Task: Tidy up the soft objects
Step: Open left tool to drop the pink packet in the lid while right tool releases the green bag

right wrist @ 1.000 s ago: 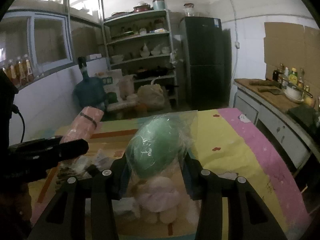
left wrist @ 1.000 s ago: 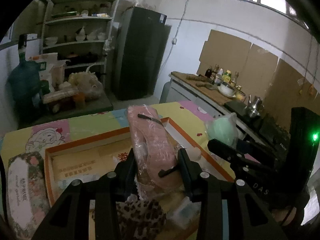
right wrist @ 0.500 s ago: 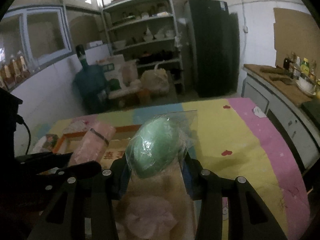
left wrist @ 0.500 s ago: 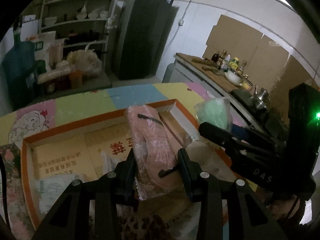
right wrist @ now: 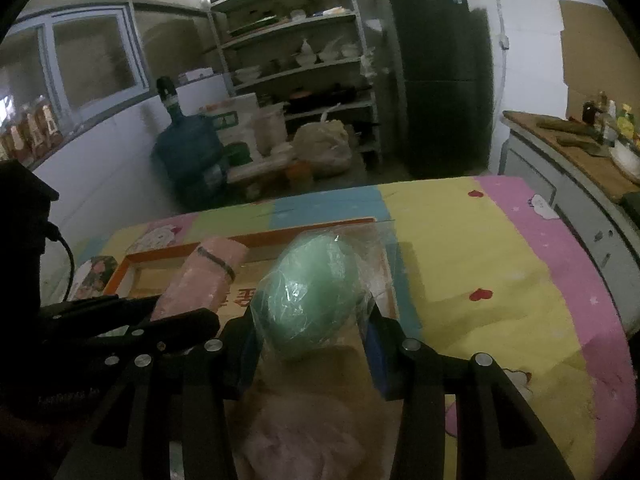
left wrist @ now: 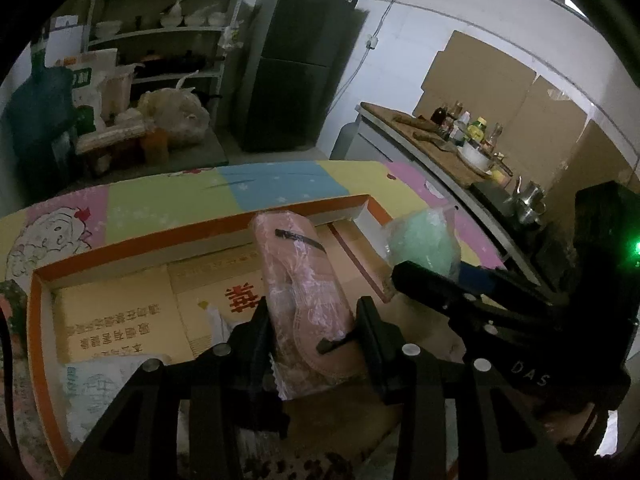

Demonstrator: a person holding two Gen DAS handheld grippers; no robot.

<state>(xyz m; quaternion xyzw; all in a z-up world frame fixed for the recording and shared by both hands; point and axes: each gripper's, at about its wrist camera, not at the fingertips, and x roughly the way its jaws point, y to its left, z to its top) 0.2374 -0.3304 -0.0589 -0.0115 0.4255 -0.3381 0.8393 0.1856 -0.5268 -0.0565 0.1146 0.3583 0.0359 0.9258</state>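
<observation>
Where legible, "DAS" marks the right gripper, jaws opening.

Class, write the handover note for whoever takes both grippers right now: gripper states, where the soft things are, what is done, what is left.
Left gripper: shut on the pink roll, over the orange-rimmed box.
Right gripper: jaws opening, the bagged green ball between them, above the box's right end.
Done: both items carried to the box.
Left: set both inside and let go.
</observation>
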